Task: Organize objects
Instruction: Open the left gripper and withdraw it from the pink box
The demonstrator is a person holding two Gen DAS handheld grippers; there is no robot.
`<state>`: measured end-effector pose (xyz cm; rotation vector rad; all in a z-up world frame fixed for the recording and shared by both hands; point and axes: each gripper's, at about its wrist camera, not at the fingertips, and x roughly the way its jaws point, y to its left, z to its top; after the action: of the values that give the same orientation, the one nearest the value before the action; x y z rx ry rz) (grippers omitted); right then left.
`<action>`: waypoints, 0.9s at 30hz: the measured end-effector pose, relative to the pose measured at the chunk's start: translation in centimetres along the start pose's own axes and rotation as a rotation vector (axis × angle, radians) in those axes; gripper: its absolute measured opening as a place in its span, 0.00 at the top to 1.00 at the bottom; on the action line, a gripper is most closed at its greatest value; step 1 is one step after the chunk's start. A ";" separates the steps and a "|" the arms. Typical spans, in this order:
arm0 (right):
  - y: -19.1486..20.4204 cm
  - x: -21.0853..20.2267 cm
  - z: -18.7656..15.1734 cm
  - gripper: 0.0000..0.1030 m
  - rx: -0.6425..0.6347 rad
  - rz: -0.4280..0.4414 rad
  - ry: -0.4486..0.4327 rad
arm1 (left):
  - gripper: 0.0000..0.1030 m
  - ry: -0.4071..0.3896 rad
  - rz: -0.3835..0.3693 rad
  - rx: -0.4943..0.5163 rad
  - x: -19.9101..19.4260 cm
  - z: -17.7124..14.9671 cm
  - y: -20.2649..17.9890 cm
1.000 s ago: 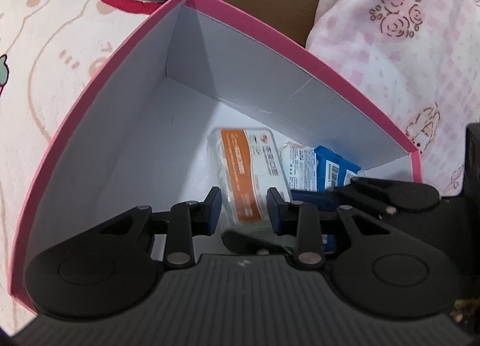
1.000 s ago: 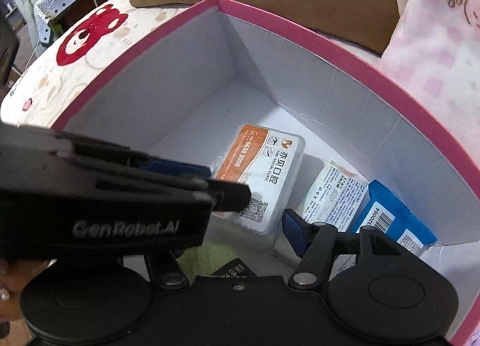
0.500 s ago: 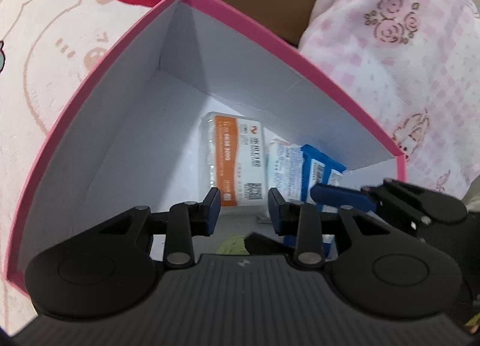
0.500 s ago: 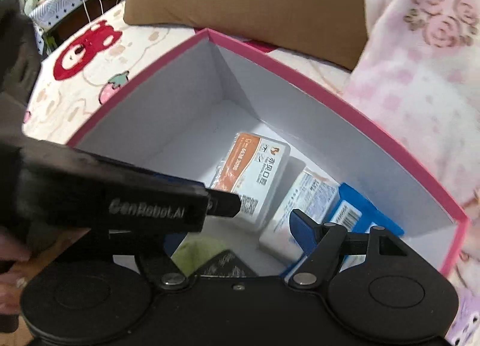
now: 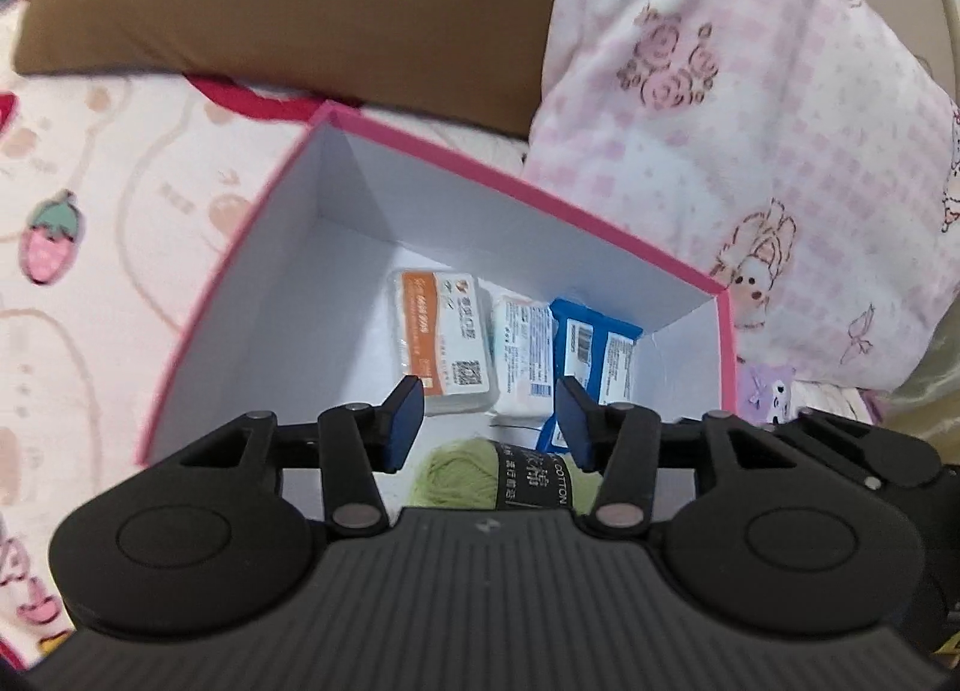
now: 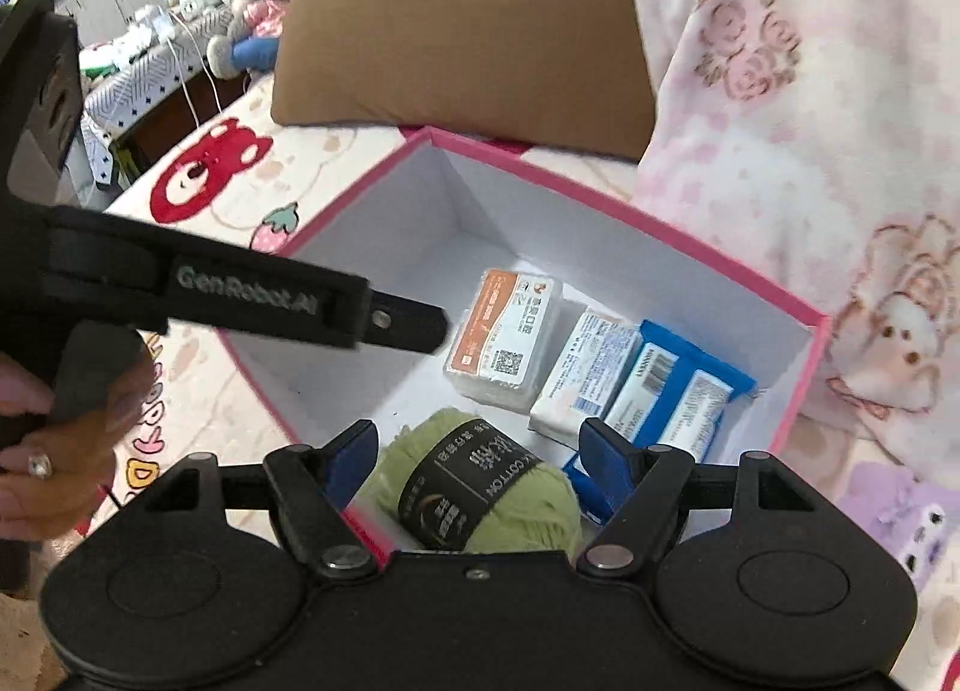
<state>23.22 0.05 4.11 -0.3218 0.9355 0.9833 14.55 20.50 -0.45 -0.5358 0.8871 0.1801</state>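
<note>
Yarn (image 6: 480, 487) lying loose in pink box (image 5: 540, 193). Left gripper (image 5: 489, 421) opening, empty. Right gripper (image 6: 474, 457) spread, empty, above yarn.

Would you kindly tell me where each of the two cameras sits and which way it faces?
Left wrist: sits on the left gripper, looking down over its opening jaws into the pink box; nothing between them.
Right wrist: sits on the right gripper, looking down into the same box; open jaws, the left gripper and the hand holding it show.
Shared: the box, green yarn ball, orange-labelled pack, brown pillow.
</note>
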 end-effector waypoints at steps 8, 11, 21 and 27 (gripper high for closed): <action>0.7 -3.8 -1.2 0.19 0.017 -0.013 -0.008 | 0.52 -0.004 -0.044 0.046 -5.5 -1.7 -3.0; 1.1 -5.4 -1.6 0.17 0.007 -0.007 -0.028 | 0.51 -0.021 0.019 0.090 -6.6 -2.3 -4.3; 1.5 -10.6 -3.1 0.15 -0.035 0.001 -0.022 | 0.50 -0.009 0.039 0.127 -10.4 -3.1 -6.3; 1.4 -13.7 -4.0 0.15 -0.076 0.003 -0.059 | 0.47 0.005 0.059 0.166 -12.2 -4.1 -7.5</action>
<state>16.93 -9.43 12.92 -0.3530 0.8468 1.0279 6.87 12.80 9.71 -0.3560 0.9143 0.1570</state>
